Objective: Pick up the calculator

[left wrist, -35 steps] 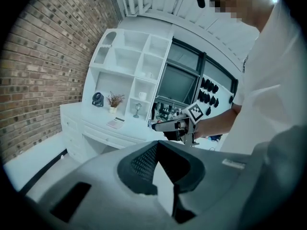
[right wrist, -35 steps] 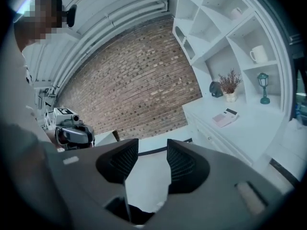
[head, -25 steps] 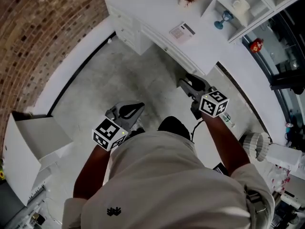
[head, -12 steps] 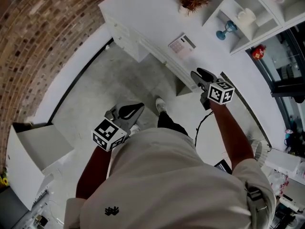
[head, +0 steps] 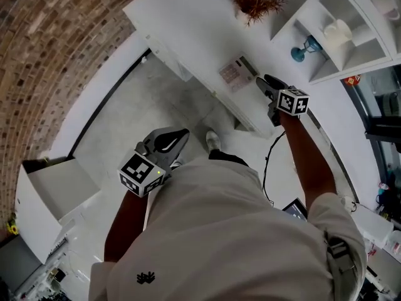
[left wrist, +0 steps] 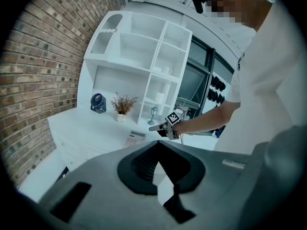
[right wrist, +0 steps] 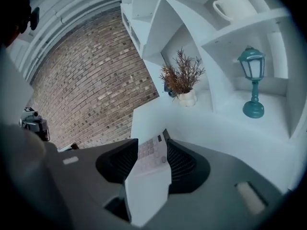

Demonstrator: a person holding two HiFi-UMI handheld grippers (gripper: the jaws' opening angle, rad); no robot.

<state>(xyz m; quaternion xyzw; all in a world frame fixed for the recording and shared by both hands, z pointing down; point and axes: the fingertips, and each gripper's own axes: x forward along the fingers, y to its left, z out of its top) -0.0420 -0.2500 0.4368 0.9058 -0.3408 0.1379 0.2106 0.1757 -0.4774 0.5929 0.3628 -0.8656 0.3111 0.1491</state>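
**Right hand-held gripper beside the calculator**

The calculator (head: 235, 74) lies flat on the white counter (head: 182, 17), near a potted dry plant (head: 250, 2). The right hand-held gripper (head: 262, 81) is spread open just beside it. The left hand-held gripper (head: 178, 137) is pressed together, empty. The key print is too small to read.

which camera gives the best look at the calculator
The head view: the calculator lies whole and unobstructed on the white desk, just ahead of the right gripper. The right gripper view frames its keys between open jaws, edges cut off. The left gripper view shows it small and distant.
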